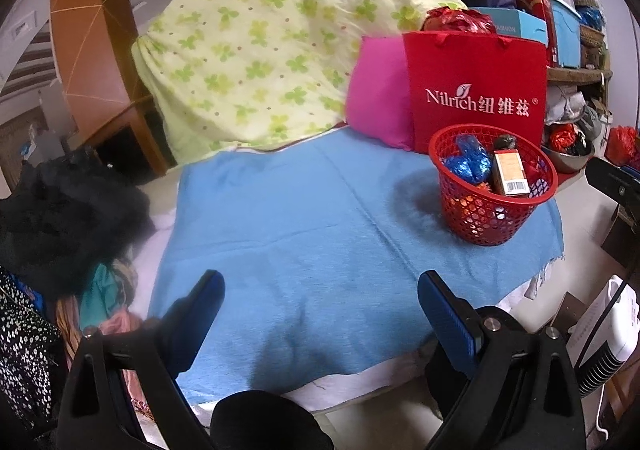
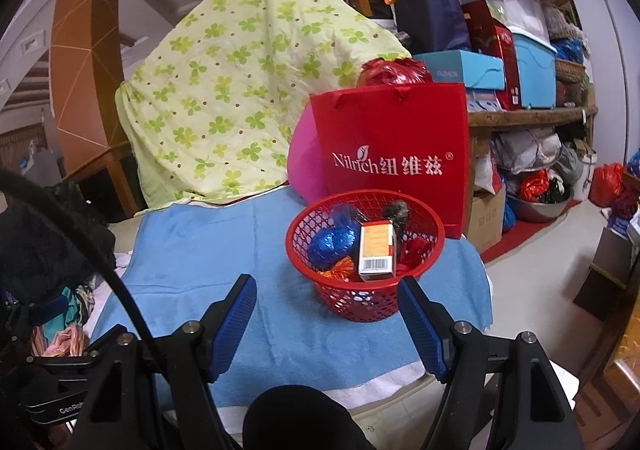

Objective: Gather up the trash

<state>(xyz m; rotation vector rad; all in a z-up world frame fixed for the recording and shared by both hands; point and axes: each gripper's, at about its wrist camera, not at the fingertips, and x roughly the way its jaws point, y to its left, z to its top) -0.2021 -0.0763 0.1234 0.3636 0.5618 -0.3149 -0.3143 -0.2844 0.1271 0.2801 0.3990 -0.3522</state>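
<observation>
Small carton (image 2: 376,252) upright in red basket (image 2: 424,282), barcode end down; both claws spread, empty.

The blue cloth (image 1: 304,209) lies bare left of the basket (image 2: 364,290); the red bag (image 2: 392,153) and quilt (image 1: 256,49) wall off the back.

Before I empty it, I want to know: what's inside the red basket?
The red basket holds a small box, blue foil and orange wrappers. Anything beneath them is hidden.
</observation>
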